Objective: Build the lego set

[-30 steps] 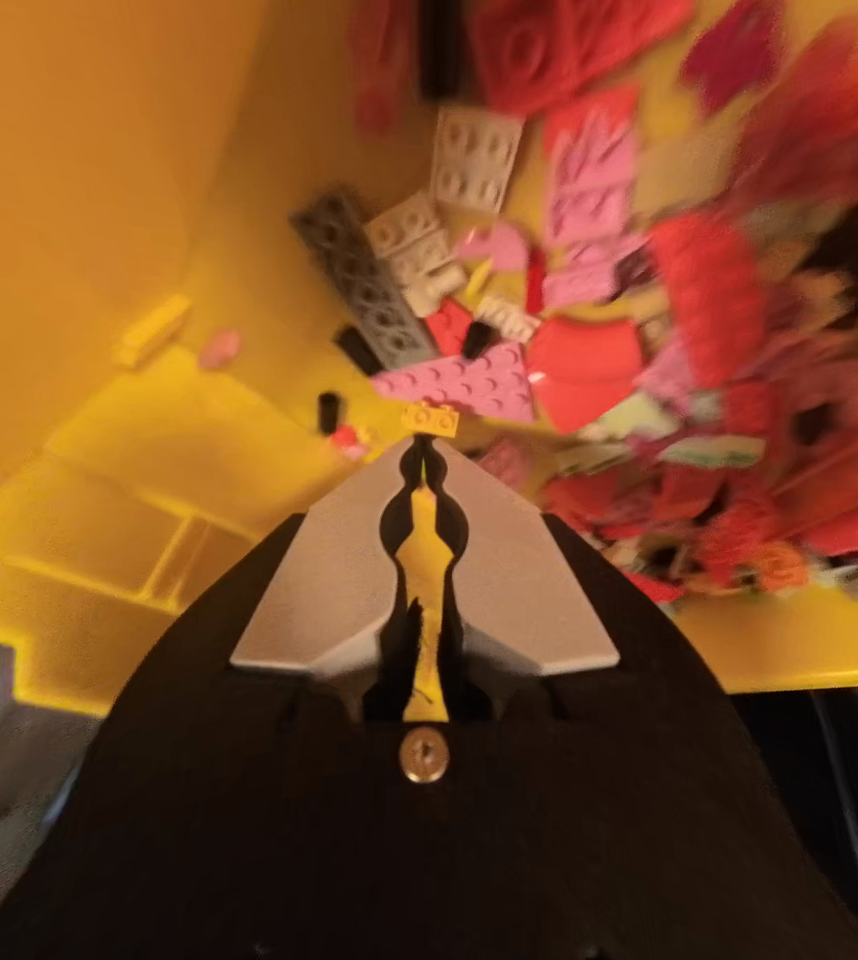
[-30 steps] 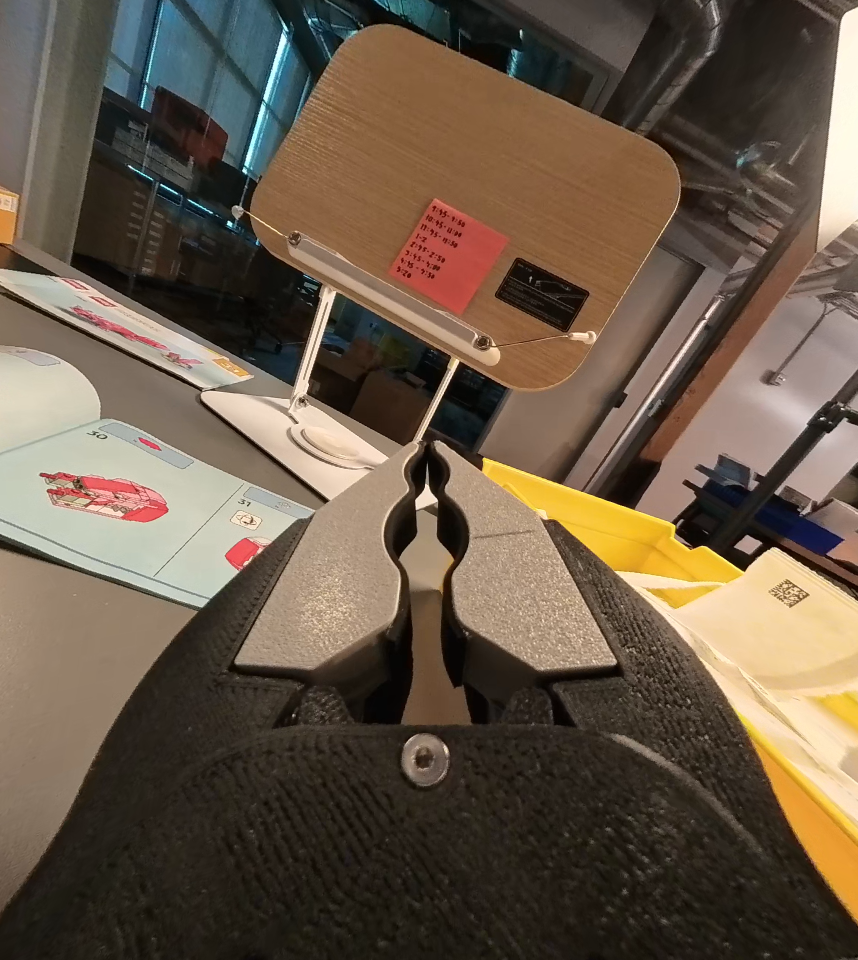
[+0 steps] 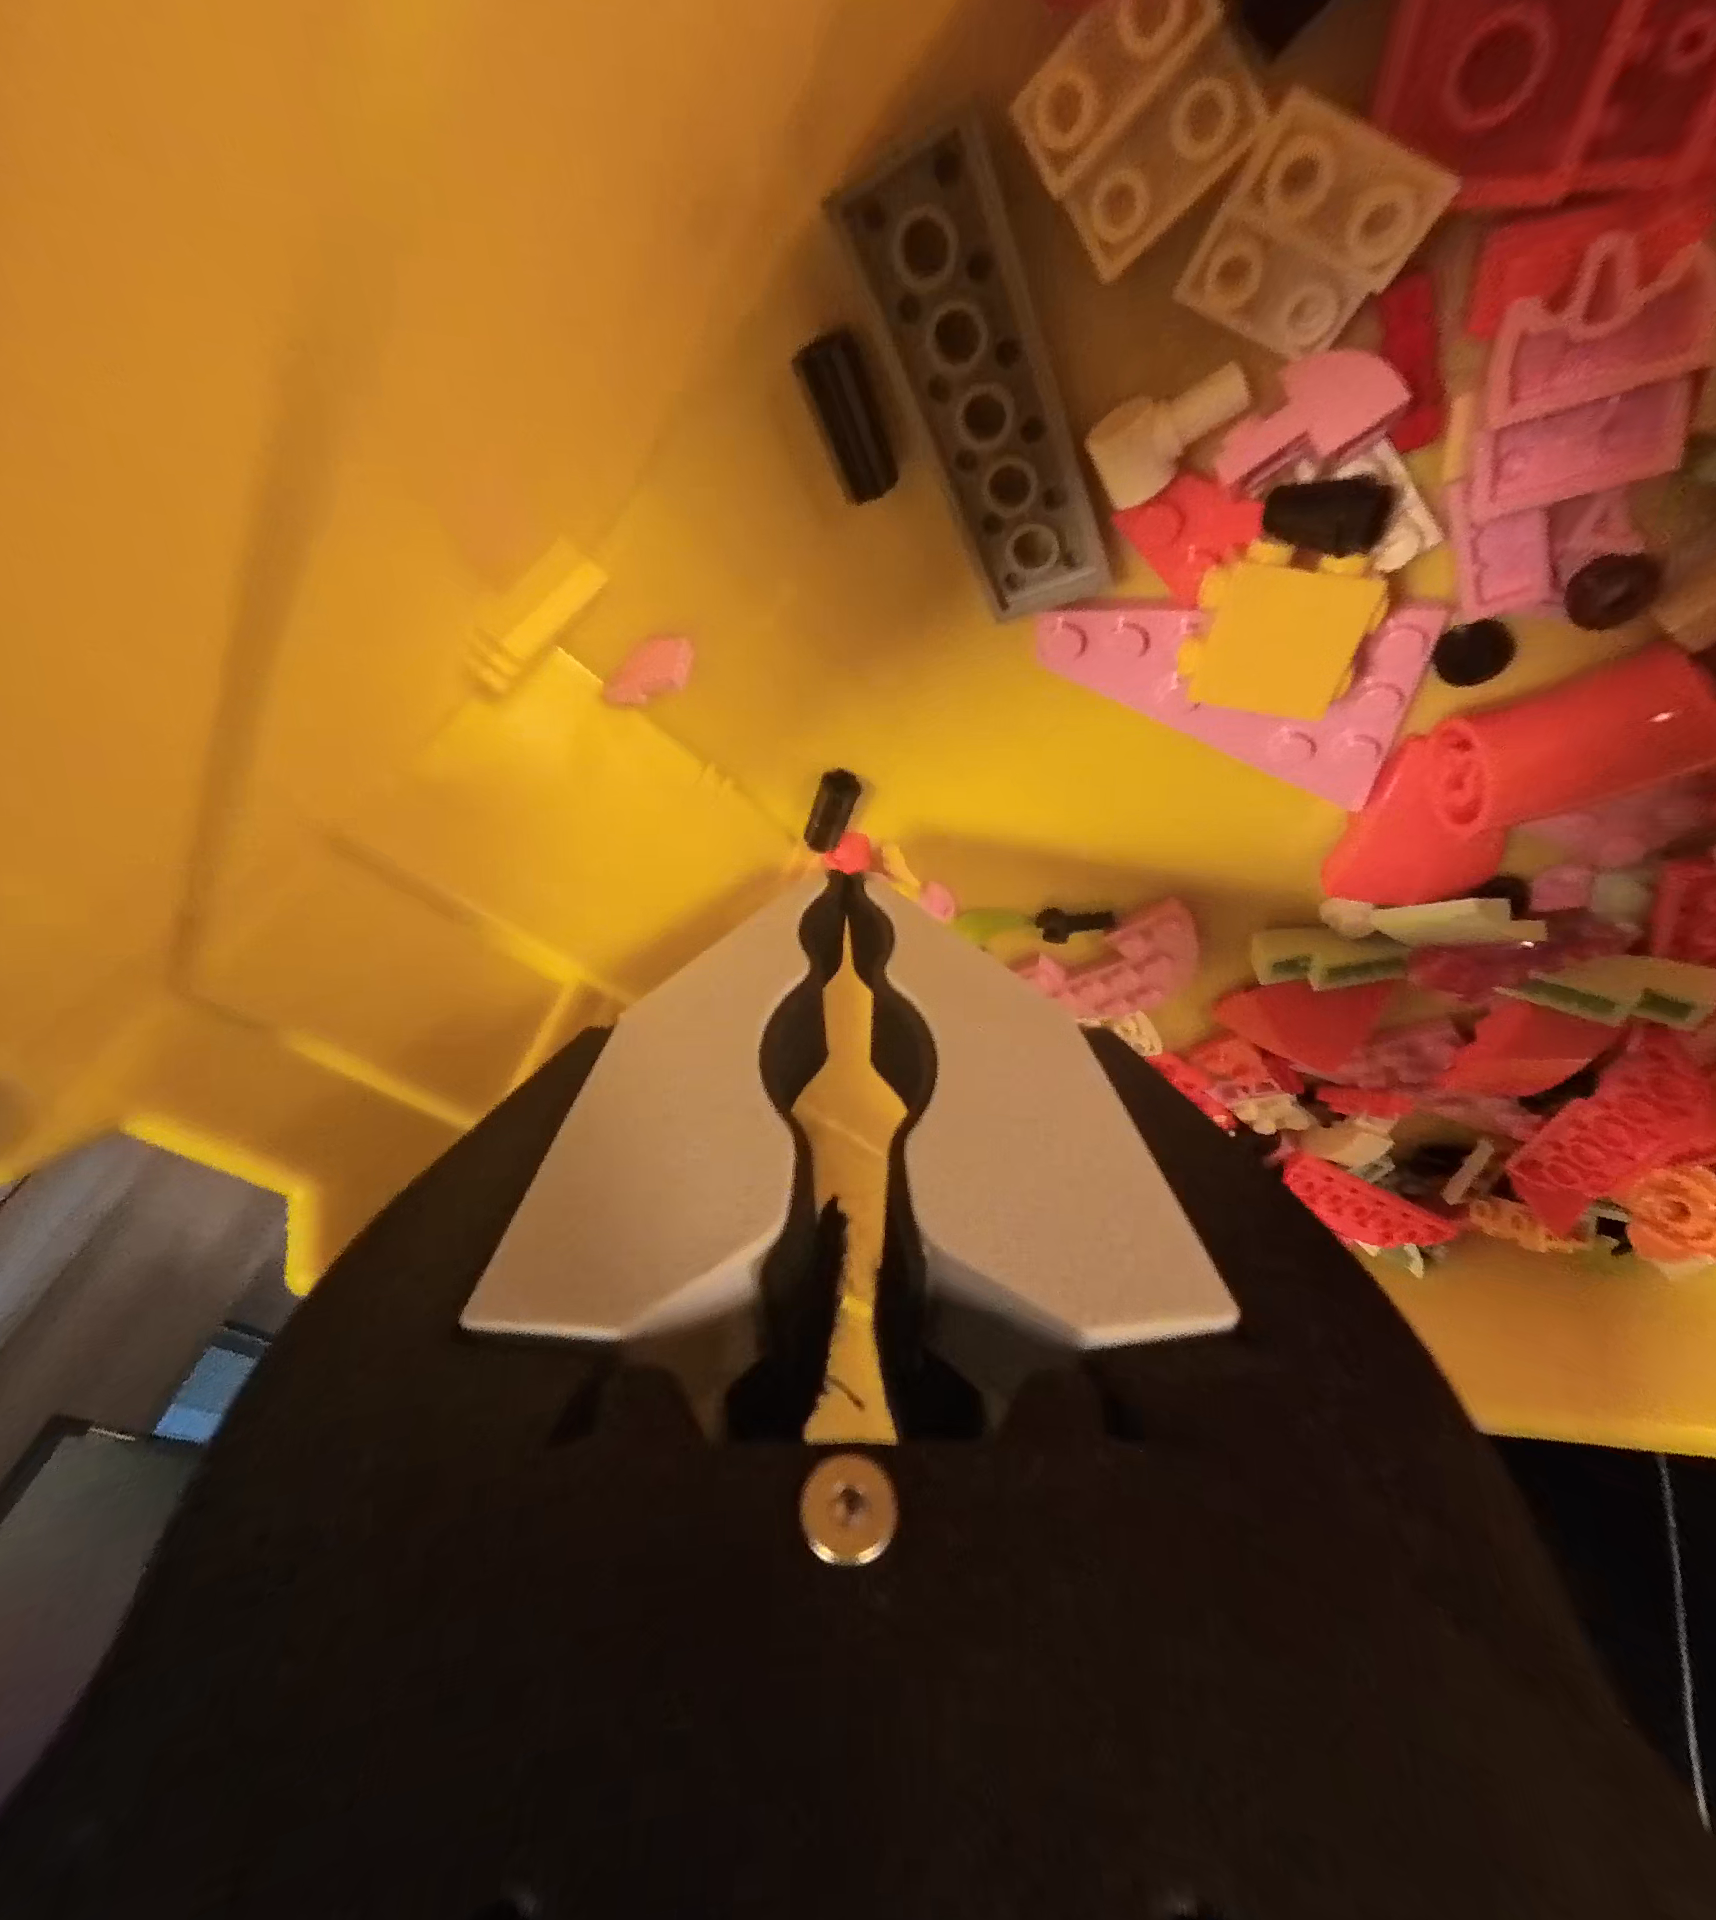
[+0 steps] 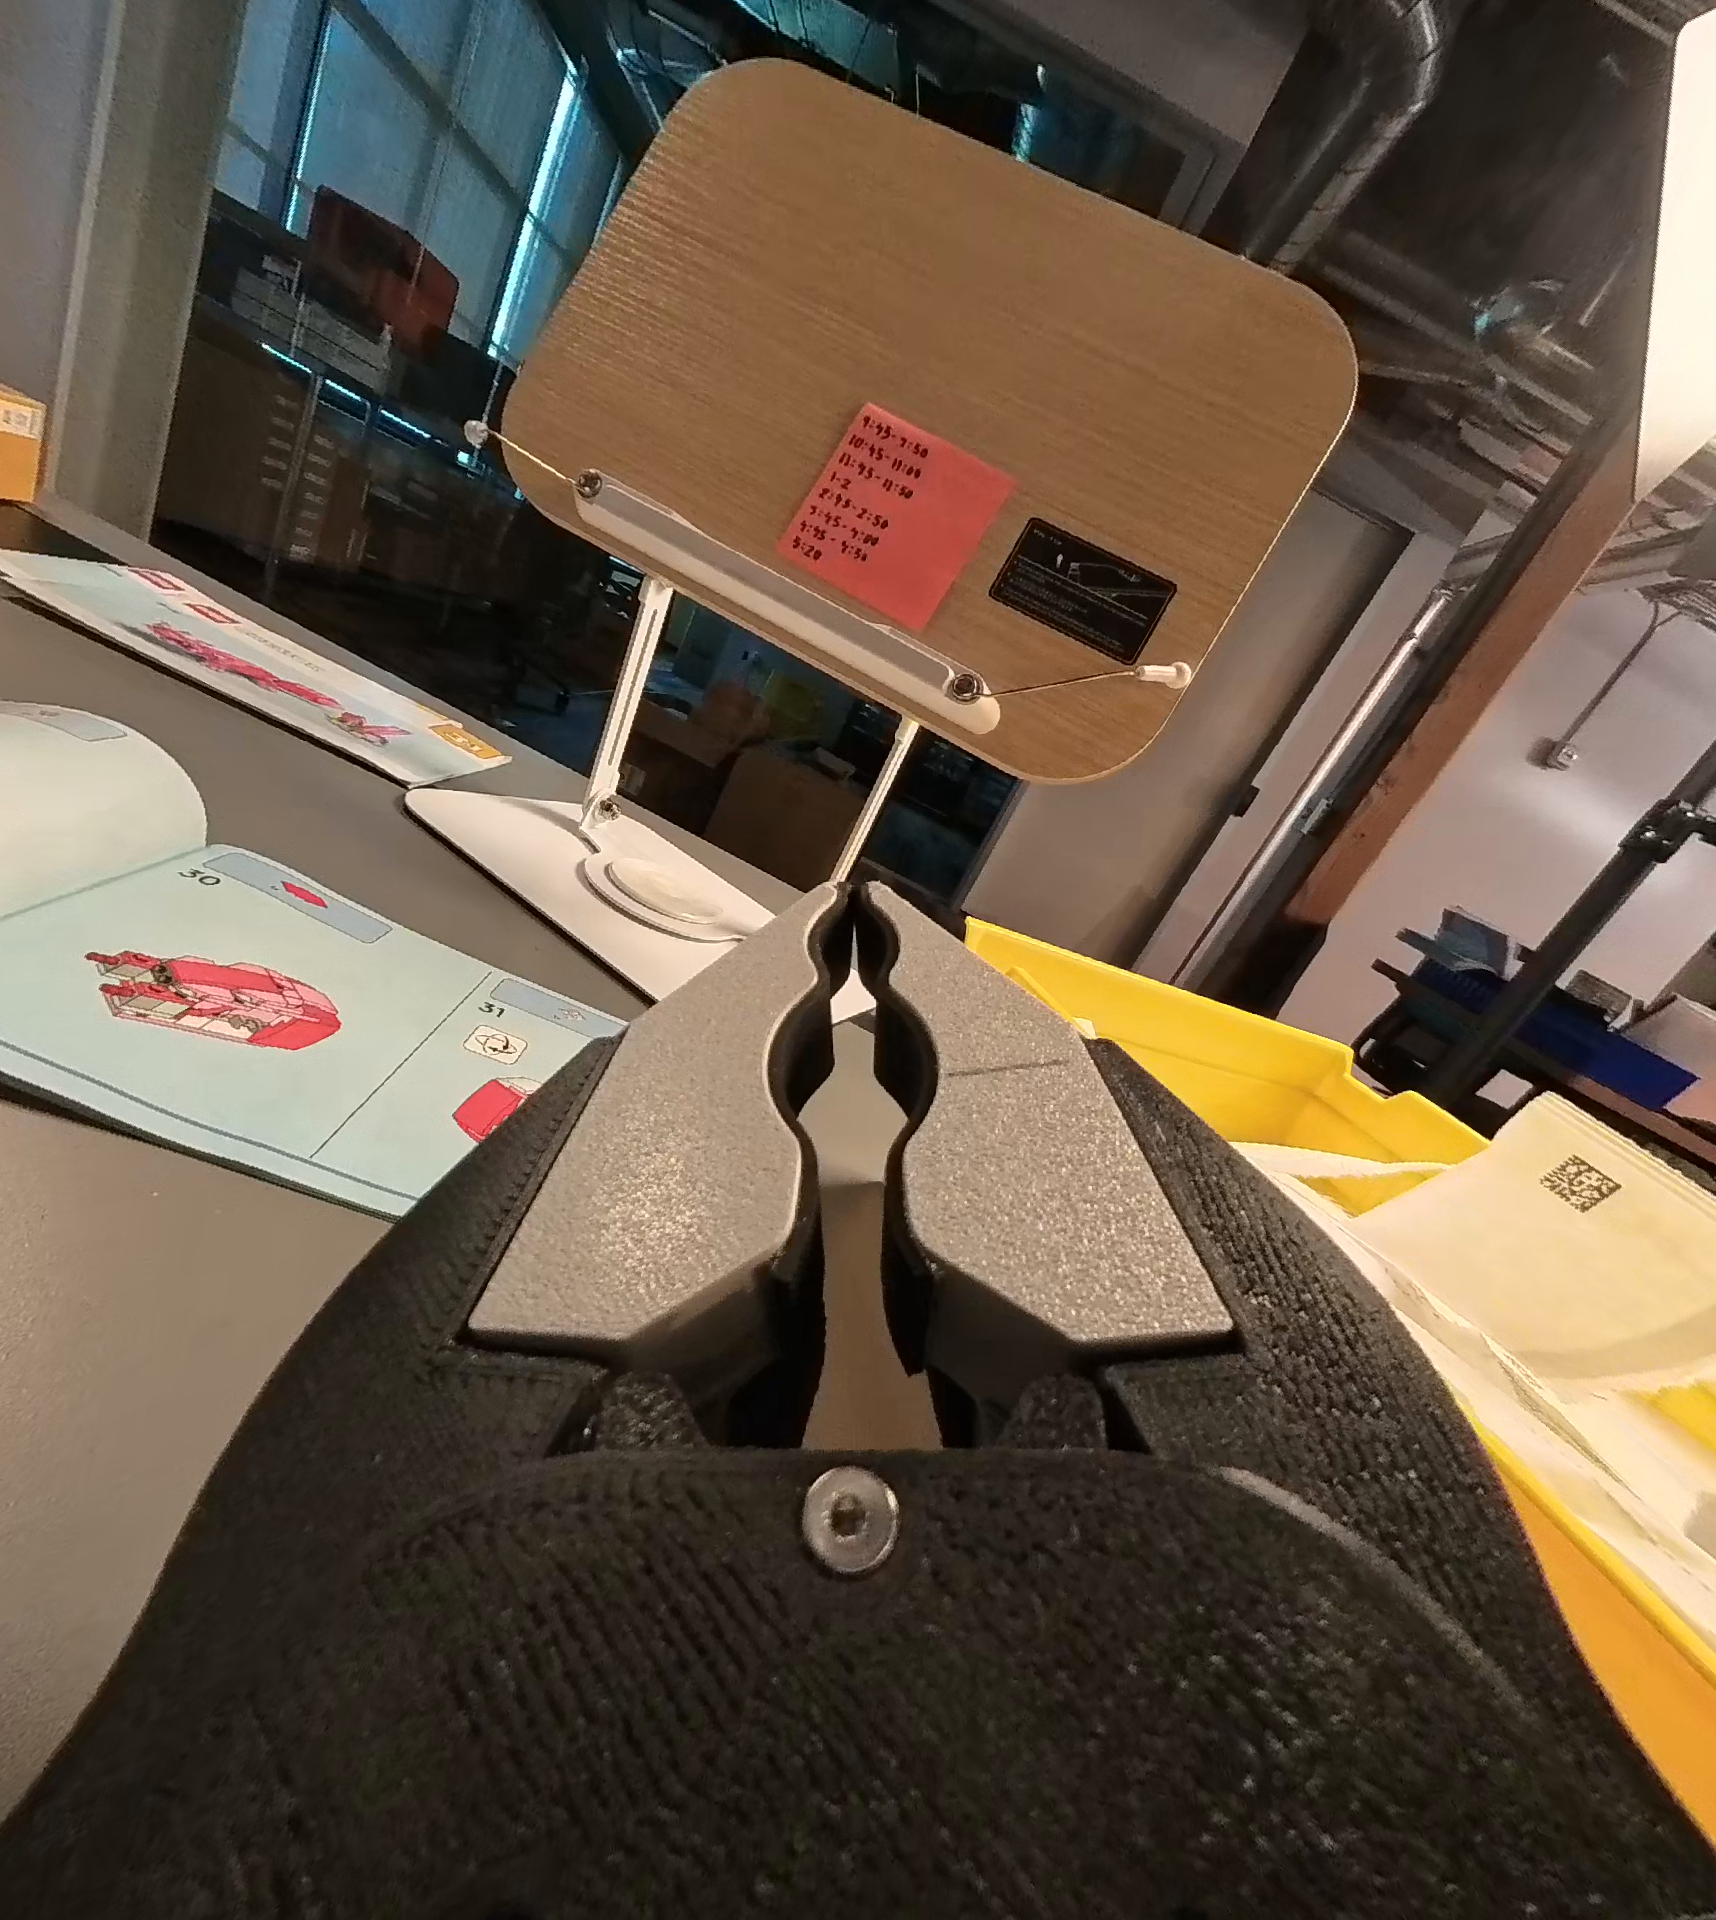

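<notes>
The bin (image 3: 334, 436) is bright yellow, and the toy bricks in it run to red, coral and pink, with tan plates (image 3: 1238, 197), a grey holed plate (image 3: 968, 384), a pink wedge plate (image 3: 1249, 717) under a yellow tile (image 3: 1269, 649), and pale green pieces (image 3: 1436, 971). The book stand (image 4: 927, 416) is light wood grain with a pink sticky note (image 4: 890, 516) and a black label (image 4: 1080, 592). The instruction booklet (image 4: 210, 997) is pale blue with red and pink drawings. The table (image 4: 54, 1351) is dark grey.

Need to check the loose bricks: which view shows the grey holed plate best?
The left wrist view: the grey holed plate lies unobstructed on the yellow bin floor. The right wrist view shows only a yellow bin's rim, no bricks.
</notes>
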`<state>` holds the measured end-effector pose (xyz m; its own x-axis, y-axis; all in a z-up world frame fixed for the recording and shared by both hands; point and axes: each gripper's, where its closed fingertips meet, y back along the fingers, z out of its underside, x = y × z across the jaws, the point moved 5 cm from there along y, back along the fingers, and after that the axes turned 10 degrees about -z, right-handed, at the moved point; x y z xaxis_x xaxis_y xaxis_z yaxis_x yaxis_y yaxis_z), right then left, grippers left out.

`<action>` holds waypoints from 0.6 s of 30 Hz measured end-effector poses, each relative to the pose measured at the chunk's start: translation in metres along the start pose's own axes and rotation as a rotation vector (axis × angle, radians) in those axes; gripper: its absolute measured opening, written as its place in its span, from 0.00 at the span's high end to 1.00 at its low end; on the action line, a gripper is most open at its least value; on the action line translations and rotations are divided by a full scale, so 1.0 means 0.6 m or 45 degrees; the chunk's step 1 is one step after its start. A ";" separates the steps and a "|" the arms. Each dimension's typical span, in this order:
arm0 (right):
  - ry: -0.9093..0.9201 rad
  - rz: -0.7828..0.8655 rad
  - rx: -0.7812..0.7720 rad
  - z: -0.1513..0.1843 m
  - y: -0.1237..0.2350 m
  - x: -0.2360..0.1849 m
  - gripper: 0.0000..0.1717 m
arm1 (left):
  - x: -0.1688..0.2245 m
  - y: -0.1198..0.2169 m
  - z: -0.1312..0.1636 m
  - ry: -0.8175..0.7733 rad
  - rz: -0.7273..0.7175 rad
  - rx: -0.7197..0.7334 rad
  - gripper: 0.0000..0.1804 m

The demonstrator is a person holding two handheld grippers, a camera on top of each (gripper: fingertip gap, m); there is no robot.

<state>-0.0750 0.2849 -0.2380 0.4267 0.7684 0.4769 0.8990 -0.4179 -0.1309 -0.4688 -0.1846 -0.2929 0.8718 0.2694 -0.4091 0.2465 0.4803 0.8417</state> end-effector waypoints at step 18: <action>-0.001 0.003 0.006 -0.001 0.002 0.001 1.00 | 0.010 0.013 -0.014 -0.076 0.031 0.305 1.00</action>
<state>-0.0740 0.2845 -0.2373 0.4288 0.7677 0.4763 0.8985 -0.4175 -0.1360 -0.4652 -0.1726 -0.2918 0.9003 0.2252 -0.3724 0.3125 0.2610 0.9134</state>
